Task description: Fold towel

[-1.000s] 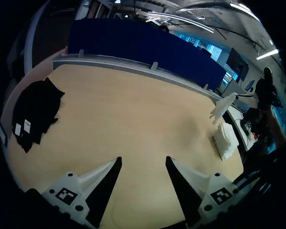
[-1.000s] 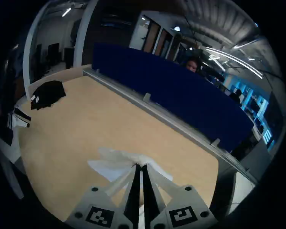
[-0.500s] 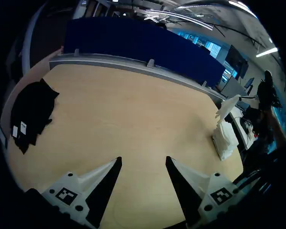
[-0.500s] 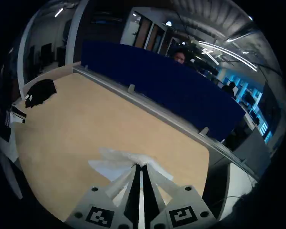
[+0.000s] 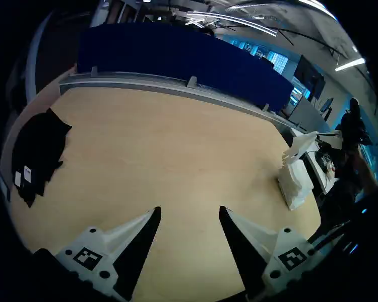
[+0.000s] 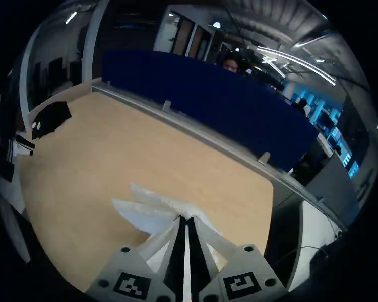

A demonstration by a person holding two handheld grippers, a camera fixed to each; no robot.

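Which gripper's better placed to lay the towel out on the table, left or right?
Right. The right gripper is shut on the white towel, with fabric fanning out past its tips. The left gripper is open above bare table, well away from the towel.

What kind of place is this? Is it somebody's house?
Most likely an open-plan office, not a house: a long wooden desk, a blue divider screen along its far edge, and a dark monitor beyond. The right gripper pinches a white towel over the desk.

Open-plan office, blue desk divider, monitors
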